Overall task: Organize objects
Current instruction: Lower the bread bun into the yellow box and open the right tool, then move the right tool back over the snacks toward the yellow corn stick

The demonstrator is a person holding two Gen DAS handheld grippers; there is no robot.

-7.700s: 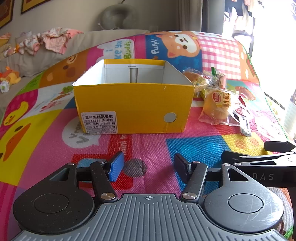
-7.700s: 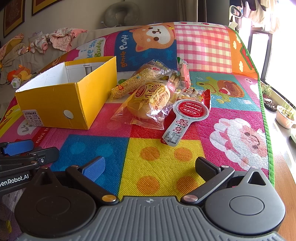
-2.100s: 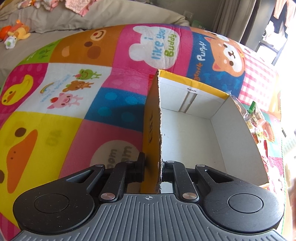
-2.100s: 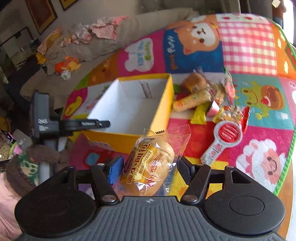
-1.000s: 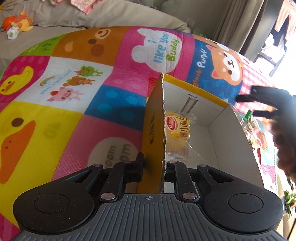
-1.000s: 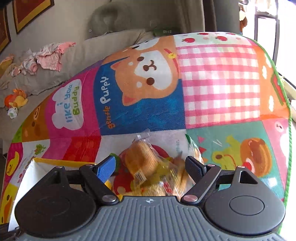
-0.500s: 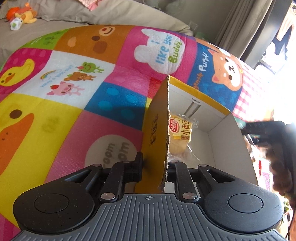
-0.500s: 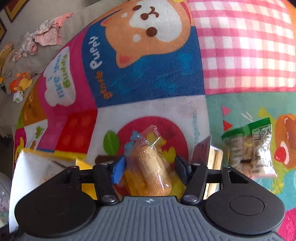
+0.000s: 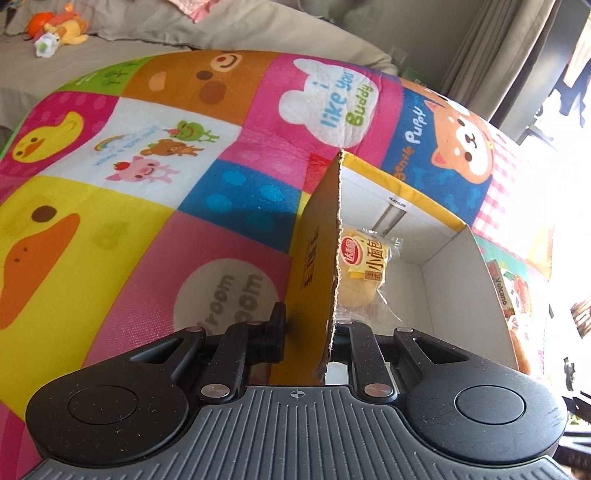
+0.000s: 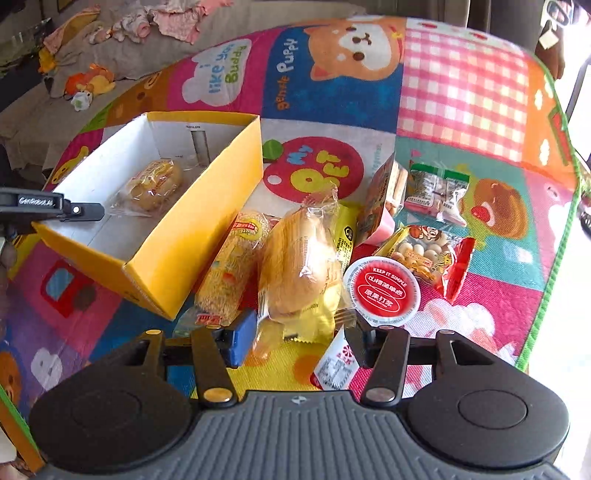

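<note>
Your left gripper pinches the yellow box's near wall, steadying it. Your right gripper is spread around the wrapped bun, whose long axis runs away from you; the box lies to its left.

Setting: a home living space, indicated by a cartoon-printed play mat, plush toys, scattered clothing and curtains.
</note>
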